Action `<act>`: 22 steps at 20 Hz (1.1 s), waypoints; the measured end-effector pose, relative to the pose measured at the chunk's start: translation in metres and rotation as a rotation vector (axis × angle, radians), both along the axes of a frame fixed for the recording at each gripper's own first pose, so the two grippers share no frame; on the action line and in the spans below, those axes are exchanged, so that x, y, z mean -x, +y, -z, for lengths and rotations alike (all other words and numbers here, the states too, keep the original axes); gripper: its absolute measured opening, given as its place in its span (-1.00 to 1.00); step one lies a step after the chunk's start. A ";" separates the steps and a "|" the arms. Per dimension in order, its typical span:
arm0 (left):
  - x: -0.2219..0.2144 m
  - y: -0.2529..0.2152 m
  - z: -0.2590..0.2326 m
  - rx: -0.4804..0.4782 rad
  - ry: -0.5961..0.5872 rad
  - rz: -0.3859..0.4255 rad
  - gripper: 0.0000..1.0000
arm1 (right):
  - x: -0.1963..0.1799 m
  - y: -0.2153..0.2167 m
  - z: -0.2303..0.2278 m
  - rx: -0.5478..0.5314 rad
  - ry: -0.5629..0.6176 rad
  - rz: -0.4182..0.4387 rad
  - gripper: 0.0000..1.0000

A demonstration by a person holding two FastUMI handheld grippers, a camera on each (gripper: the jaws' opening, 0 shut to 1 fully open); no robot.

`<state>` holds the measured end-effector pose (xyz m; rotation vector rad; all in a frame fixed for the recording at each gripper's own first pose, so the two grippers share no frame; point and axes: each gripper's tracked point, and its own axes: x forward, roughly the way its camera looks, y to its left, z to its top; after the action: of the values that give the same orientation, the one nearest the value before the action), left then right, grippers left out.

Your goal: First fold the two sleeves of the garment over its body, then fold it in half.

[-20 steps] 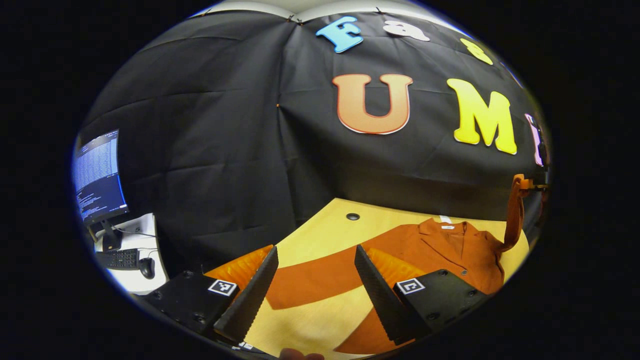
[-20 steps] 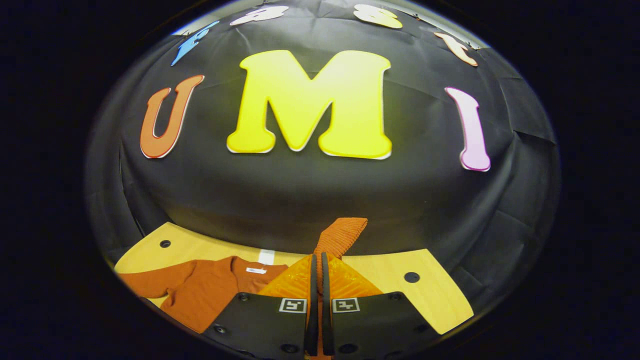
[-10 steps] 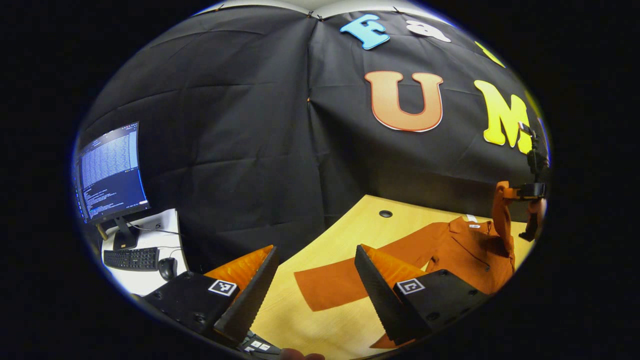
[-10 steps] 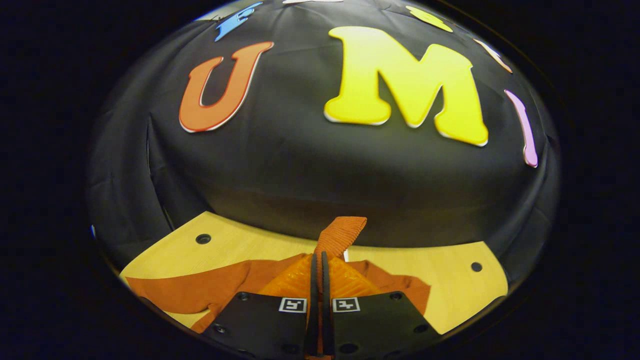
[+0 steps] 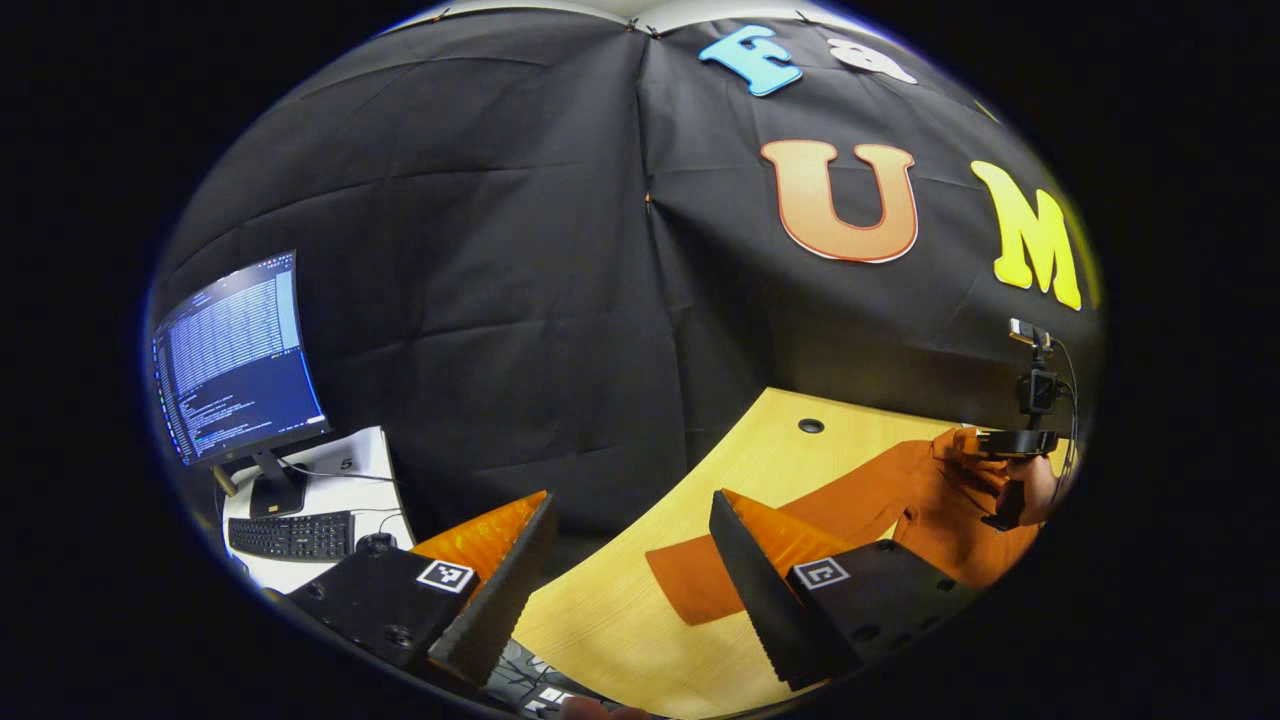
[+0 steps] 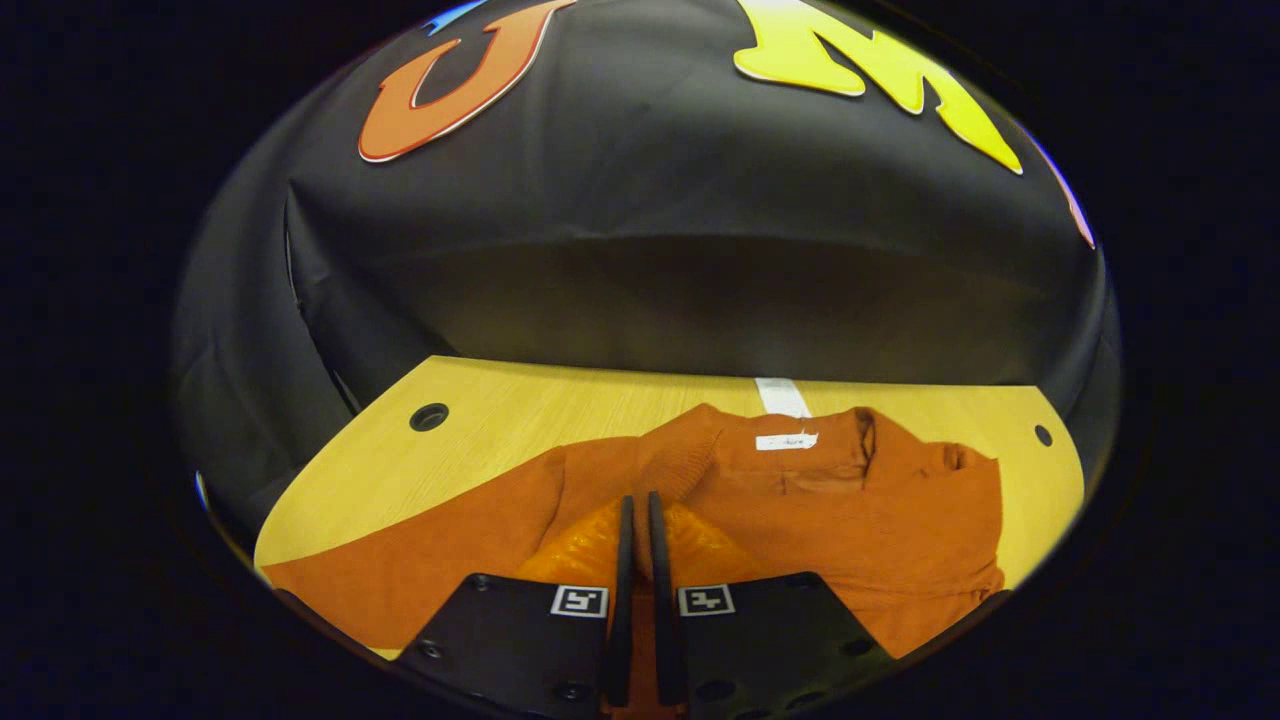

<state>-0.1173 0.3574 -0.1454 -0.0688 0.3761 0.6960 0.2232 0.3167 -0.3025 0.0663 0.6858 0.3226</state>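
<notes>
Wooden desk (image 6: 520, 400) carries the orange garment (image 6: 850, 520) at five o'clock. Right tongs (image 6: 640, 520) clenched on its sleeve (image 6: 690, 455); left tongs (image 5: 625, 560) released. Letting go early could leave the sleeve bunched.

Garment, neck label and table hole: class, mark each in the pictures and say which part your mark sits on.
garment (image 6: 900, 540): right gripper view, on its body.
neck label (image 6: 786, 441): right gripper view, label's middle.
table hole (image 6: 429, 417): right gripper view, hole's centre.

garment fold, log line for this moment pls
right gripper: shut on sleeve, over garment | left gripper: open, empty | other sleeve: unfolded
</notes>
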 end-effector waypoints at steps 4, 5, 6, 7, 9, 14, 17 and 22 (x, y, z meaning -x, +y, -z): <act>0.000 0.002 0.003 -0.007 0.008 0.017 0.99 | 0.009 0.016 -0.007 -0.020 -0.009 -0.056 -0.34; -0.002 0.001 0.005 -0.001 0.007 0.019 0.99 | 0.012 0.018 -0.011 -0.021 -0.013 -0.068 -0.22; -0.004 0.001 0.008 0.005 0.004 0.022 0.99 | 0.013 0.018 -0.015 -0.023 -0.018 -0.075 0.05; -0.006 0.000 0.011 0.012 0.000 0.026 0.99 | 0.015 0.018 -0.021 -0.027 -0.023 -0.080 0.08; -0.010 -0.003 0.021 0.032 -0.001 0.035 0.99 | 0.021 0.014 -0.037 -0.045 -0.036 -0.087 0.36; -0.028 -0.016 0.064 0.081 0.039 0.044 0.99 | 0.045 -0.015 -0.080 -0.021 -0.115 -0.158 0.53; -0.035 -0.026 0.103 0.154 0.073 0.046 0.99 | 0.062 -0.044 -0.100 0.010 -0.169 -0.199 0.69; -0.040 -0.037 0.165 0.205 0.165 0.050 0.99 | 0.106 -0.114 -0.104 0.099 -0.183 -0.244 0.74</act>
<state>-0.0770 0.3201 -0.3107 -0.1962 0.6047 0.6137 0.1171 0.2029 -0.1982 -0.1413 0.5274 0.5215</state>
